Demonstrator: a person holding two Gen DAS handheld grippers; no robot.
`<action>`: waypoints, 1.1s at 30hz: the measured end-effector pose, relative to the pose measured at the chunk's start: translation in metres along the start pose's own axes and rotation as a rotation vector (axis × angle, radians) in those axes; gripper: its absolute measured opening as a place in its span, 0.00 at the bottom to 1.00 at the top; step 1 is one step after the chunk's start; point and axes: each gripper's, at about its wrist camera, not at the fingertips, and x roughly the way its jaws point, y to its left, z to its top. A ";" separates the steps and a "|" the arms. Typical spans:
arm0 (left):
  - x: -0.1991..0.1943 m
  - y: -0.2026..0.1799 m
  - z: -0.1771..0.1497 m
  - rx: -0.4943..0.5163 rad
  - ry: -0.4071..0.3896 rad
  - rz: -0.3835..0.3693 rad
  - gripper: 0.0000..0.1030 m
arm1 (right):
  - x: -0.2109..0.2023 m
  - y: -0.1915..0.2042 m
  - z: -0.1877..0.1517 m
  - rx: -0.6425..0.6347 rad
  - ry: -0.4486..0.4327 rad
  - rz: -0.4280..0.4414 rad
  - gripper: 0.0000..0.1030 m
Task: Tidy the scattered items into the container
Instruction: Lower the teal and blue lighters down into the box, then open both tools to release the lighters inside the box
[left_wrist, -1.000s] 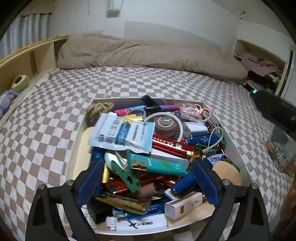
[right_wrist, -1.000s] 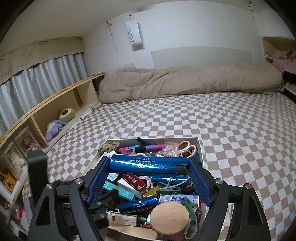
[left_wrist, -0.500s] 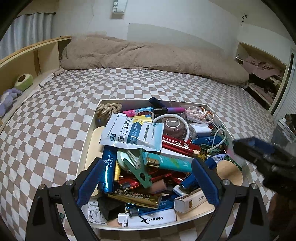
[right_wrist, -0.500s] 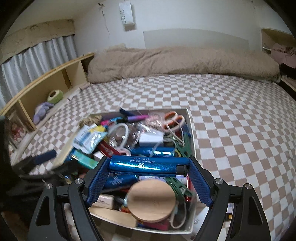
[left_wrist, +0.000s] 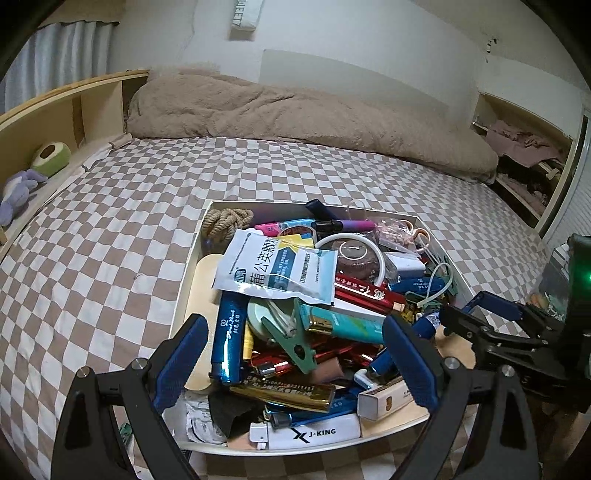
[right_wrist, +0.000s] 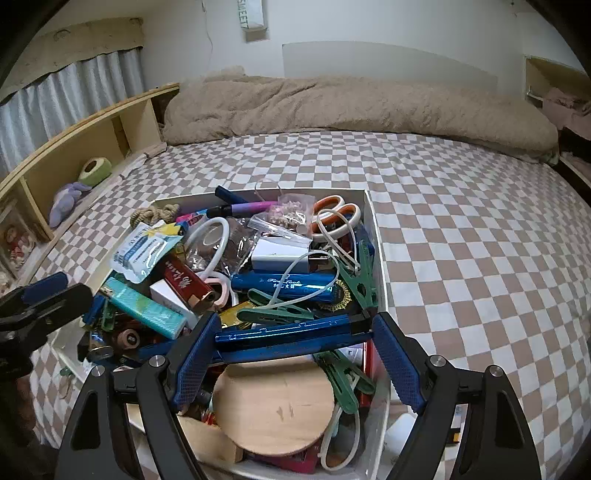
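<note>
A: Start at the left. What sits there?

B: The wooden shelf (right_wrist: 74, 147) runs along the bed's left edge, a purple plush toy (right_wrist: 66, 201) lying on it. Next comes the checkered bedsheet (right_wrist: 461, 240), and on it, toward the near edge, the white container (right_wrist: 371, 221), heaped full.

A: And the left gripper (left_wrist: 295, 354)?

B: It hangs over the container's near-left corner with its jaws spread wide and nothing between the pads. Below it lie a blue lighter (left_wrist: 227, 339), a green clothespin (left_wrist: 291, 341) and a white medicine sachet (left_wrist: 277, 271) further in.

A: What's at the far edge of the container?

B: A coil of rope (left_wrist: 225, 221) in the far-left corner, a purple marker (right_wrist: 243, 208) along the far wall, orange-handled scissors (right_wrist: 334, 212) in the far-right corner.

A: The right gripper (right_wrist: 291, 343)?

B: Clamped on a long blue lighter case (right_wrist: 291, 334), held crosswise by its ends, pads pressing each end. It hovers just above the pile at the container's near-right corner, over a round wooden lid (right_wrist: 275, 404).

A: Beyond that?

B: Bare sheet to the right edge, and a beige duvet (right_wrist: 351, 107) along the far edge.
</note>
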 end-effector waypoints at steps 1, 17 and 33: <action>0.000 0.001 0.000 -0.002 -0.001 0.002 0.93 | 0.001 0.000 0.000 0.002 -0.002 -0.002 0.81; -0.005 0.003 0.000 -0.004 -0.010 0.003 0.93 | -0.019 0.004 0.002 -0.038 -0.073 -0.037 0.91; -0.017 0.004 0.001 0.009 -0.041 0.019 0.93 | -0.038 0.008 0.003 -0.028 -0.113 -0.026 0.91</action>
